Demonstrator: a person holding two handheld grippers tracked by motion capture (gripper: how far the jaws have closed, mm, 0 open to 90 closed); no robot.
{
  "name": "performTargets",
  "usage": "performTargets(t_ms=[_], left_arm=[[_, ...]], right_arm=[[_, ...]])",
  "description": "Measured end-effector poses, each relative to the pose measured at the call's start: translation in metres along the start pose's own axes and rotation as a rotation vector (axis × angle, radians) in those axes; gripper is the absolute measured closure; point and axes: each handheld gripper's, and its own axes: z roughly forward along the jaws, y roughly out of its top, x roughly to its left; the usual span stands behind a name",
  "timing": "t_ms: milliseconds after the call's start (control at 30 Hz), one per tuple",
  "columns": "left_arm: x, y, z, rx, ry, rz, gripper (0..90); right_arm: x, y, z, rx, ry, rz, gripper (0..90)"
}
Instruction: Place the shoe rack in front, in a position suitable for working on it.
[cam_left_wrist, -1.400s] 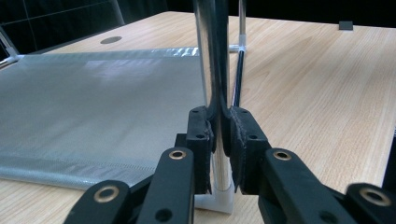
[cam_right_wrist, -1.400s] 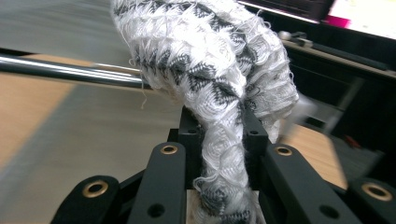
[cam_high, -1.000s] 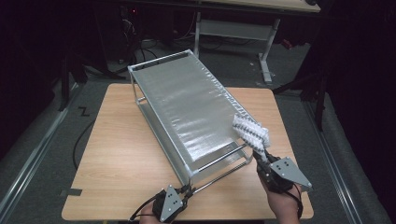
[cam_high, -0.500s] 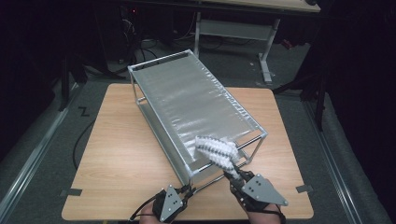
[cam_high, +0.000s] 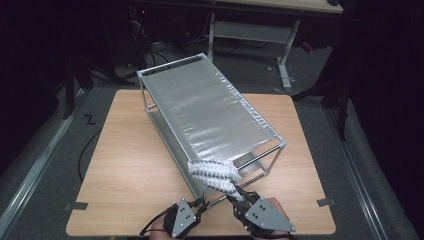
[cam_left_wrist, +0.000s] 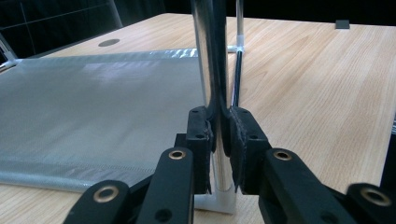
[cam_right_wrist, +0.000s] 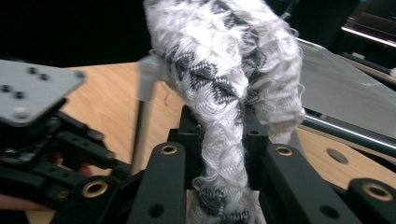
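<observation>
Rack (cam_high: 210, 112) at frame centre, shelves bare — left gripper (cam_left_wrist: 218, 135) clamps its corner post (cam_left_wrist: 210, 56); right gripper (cam_right_wrist: 223, 140) grips fuzzy cloth (cam_high: 215, 172)

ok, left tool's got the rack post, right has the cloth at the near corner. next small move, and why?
Probably sweep the right tool away from the person, dragging the cloth up along the rack's silver top. The cloth sits bunched on the near corner, and the left tool is clamped on the upright post, steadying the frame for a wipe.
</observation>
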Motion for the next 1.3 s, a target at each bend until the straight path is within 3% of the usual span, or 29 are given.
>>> performTargets(t_ms=[333,633,800,967,1300], left_arm=[[0.0,0.0,0.0,-0.002,-0.001,0.005,78.8],[0.0,0.0,0.0,-0.001,-0.002,0.006,78.8],[0.0,0.0,0.0,0.0,-0.002,0.007,78.8],[0.0,0.0,0.0,-0.001,0.0,0.008,78.7],[0.0,0.0,0.0,0.001,-0.001,0.006,78.8]], right_arm=[[-0.044,-0.009,-0.004,0.019,-0.138,0.063,76.5],[-0.095,-0.026,-0.014,0.051,-0.336,0.161,76.4],[-0.112,-0.033,-0.02,0.06,-0.403,0.196,76.4],[-0.115,-0.037,-0.02,0.063,-0.406,0.202,76.4],[-0.099,-0.045,-0.005,0.131,-0.34,0.149,76.9]])
